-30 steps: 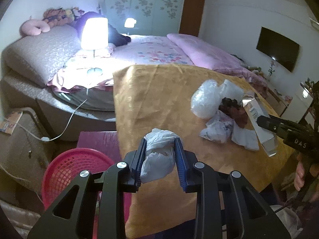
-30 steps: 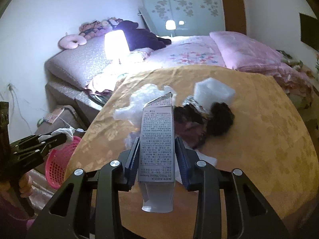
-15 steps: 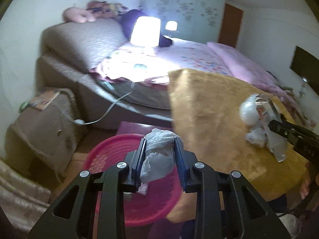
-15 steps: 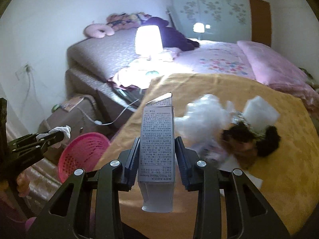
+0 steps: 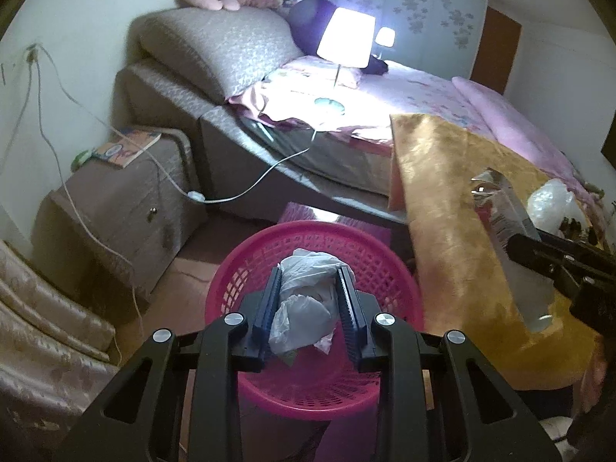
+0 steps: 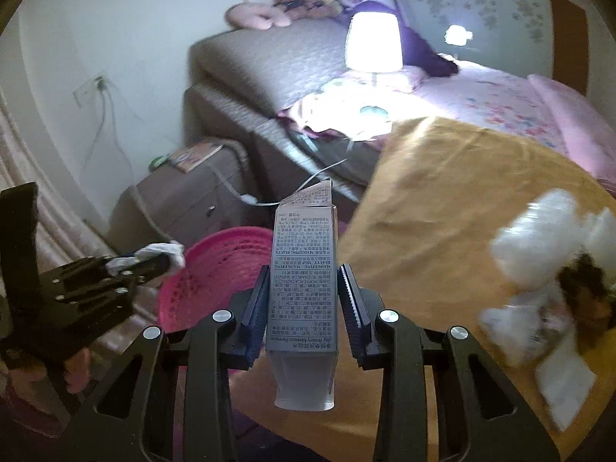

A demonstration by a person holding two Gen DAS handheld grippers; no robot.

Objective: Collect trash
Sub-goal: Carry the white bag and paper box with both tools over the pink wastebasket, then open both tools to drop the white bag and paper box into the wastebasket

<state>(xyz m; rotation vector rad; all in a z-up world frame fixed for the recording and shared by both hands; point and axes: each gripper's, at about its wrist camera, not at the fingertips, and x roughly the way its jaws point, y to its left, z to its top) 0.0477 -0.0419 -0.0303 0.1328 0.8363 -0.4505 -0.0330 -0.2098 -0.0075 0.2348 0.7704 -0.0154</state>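
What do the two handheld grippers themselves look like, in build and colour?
The left gripper and the right gripper match: matte black angular frames with triangular cut-outs, silver round pivot bolts, and dark blue ribbed pads lining the fingers. No cables or sleeves are visible.

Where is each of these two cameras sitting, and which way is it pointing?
Left wrist view: it sits on the left gripper, looking down along its fingers at the pink basket; crumpled white trash is clamped between them.
Right wrist view: it sits on the right gripper, looking down over the gold tablecloth edge; a printed carton is clamped, and a hand shows lower left.
Both show the basket, lamp, bed and the other gripper.
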